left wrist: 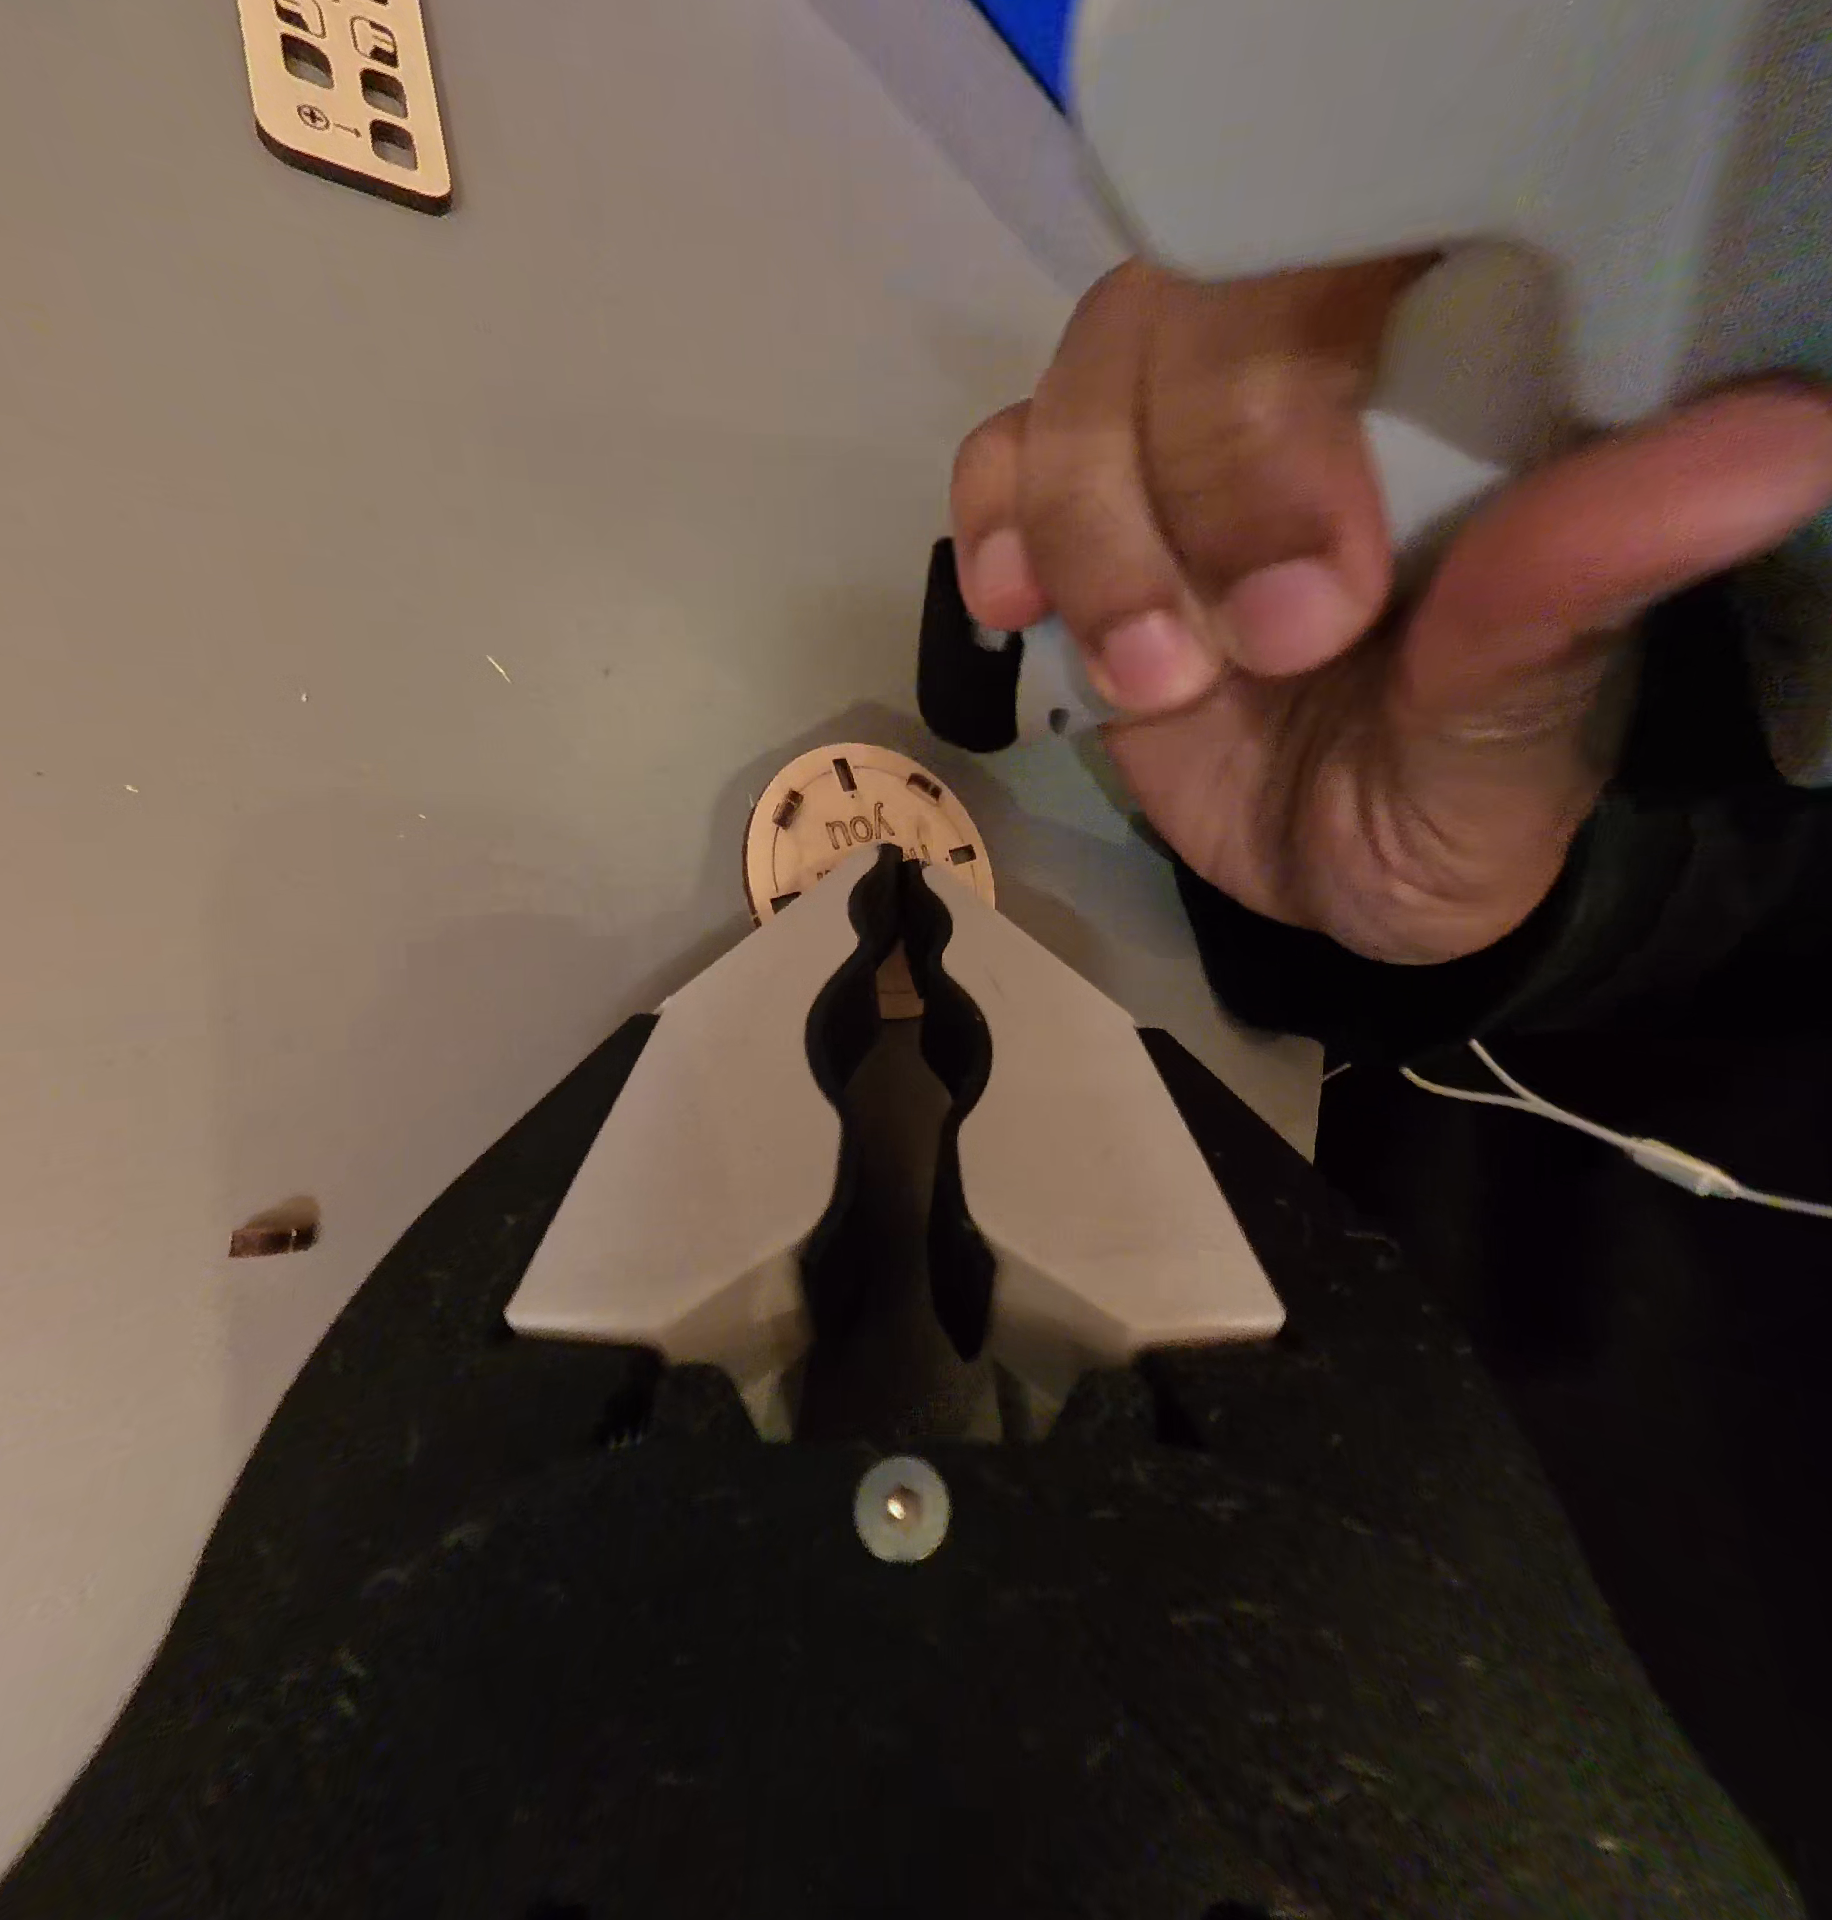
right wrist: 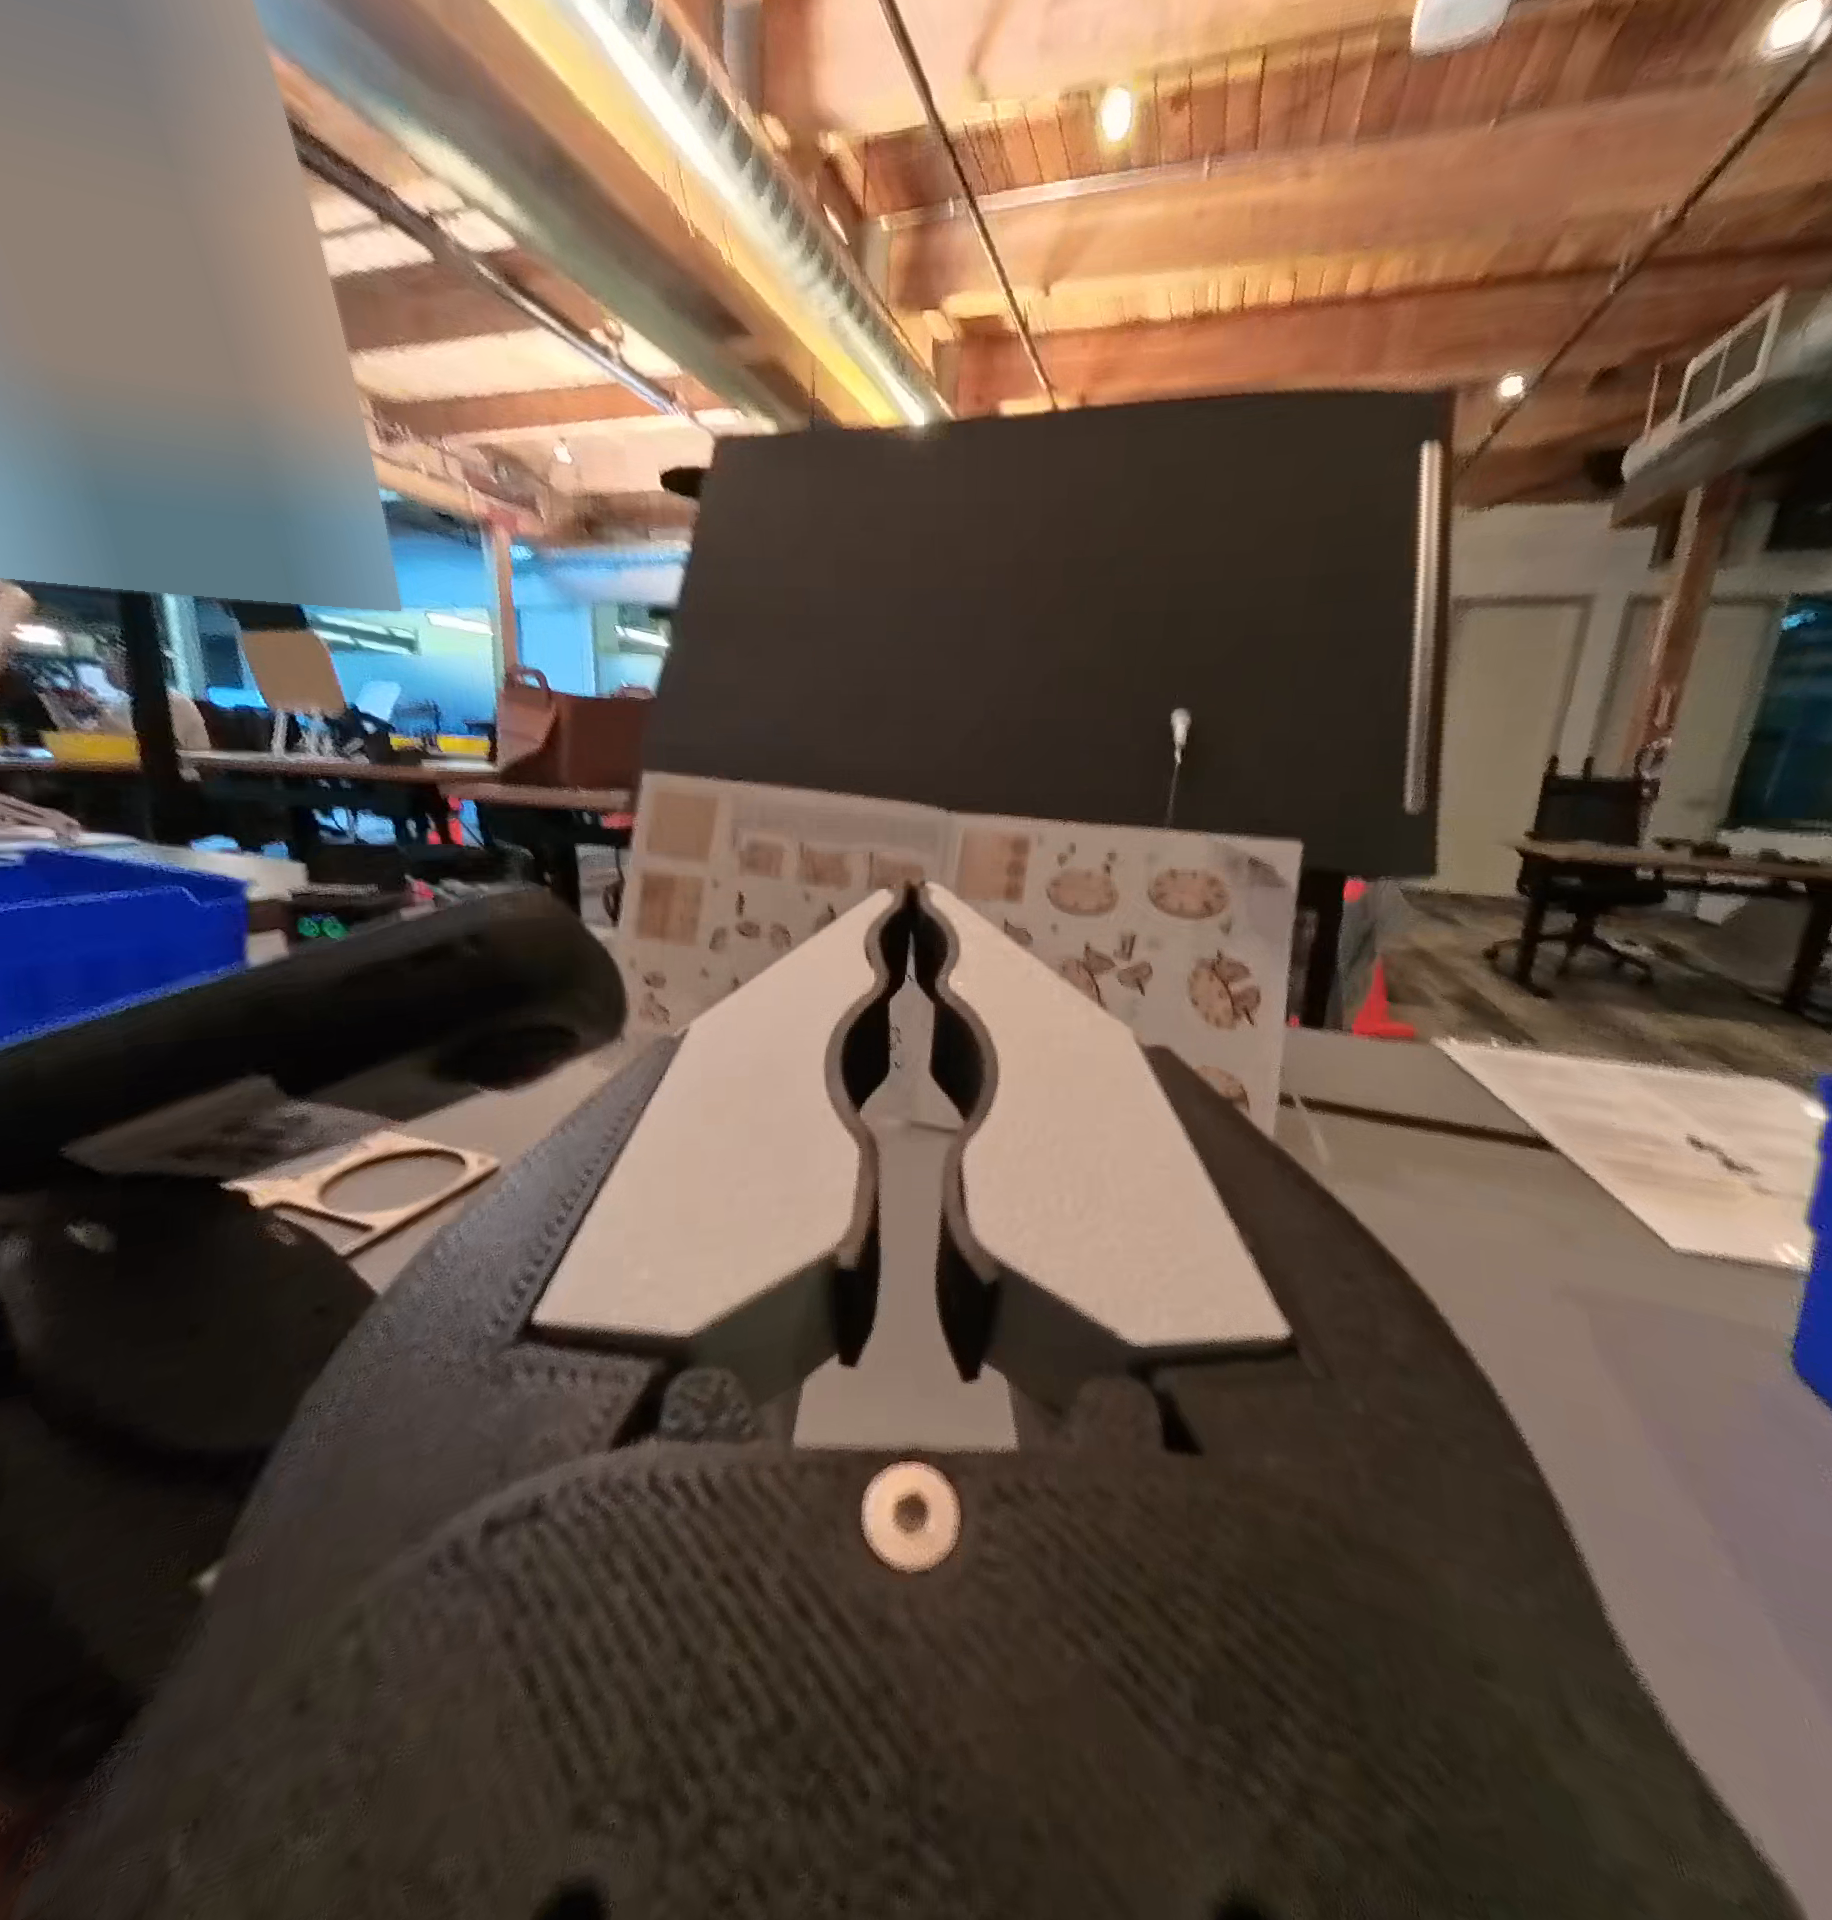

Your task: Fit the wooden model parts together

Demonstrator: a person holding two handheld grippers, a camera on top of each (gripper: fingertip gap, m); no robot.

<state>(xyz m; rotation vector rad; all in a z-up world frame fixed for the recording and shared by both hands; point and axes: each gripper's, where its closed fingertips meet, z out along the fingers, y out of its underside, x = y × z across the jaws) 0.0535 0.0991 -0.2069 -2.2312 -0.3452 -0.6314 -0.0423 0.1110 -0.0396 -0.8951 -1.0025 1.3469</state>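
The left gripper (left wrist: 896, 857) has its jaws drawn together, tips meeting over a round, pale laser-cut plywood disc (left wrist: 839, 831) with small rectangular slots around its rim and engraved lettering, which lies flat on the grey tabletop (left wrist: 372, 623). A small tan wooden piece (left wrist: 899, 992) shows through the gap behind the tips; whether the pads pinch it or it simply lies beneath them cannot be told. The disc looks thin, light and stiff, probably brittle at the slots, and lying flush it offers little to grip except its outer edge; a pinch across the rim seems the safest hold. Just beyond it a person's bare hand (left wrist: 1307, 644) grips a blurred pale tool with a black tip (left wrist: 969, 665). A slotted rectangular plywood panel (left wrist: 346, 94) lies far up the table, and a small dark wooden offcut (left wrist: 275, 1226) sits apart to the left. The right gripper (right wrist: 912, 896) is likewise closed with nothing between its pads, raised and facing away over the table. Only its view shows the propped-up illustrated instruction sheet (right wrist: 1099, 914), the black board (right wrist: 1047, 623) behind, a square plywood frame with a round cut-out (right wrist: 382, 1184) and a blue plastic bin (right wrist: 81, 935); the disc shows only in the left view.
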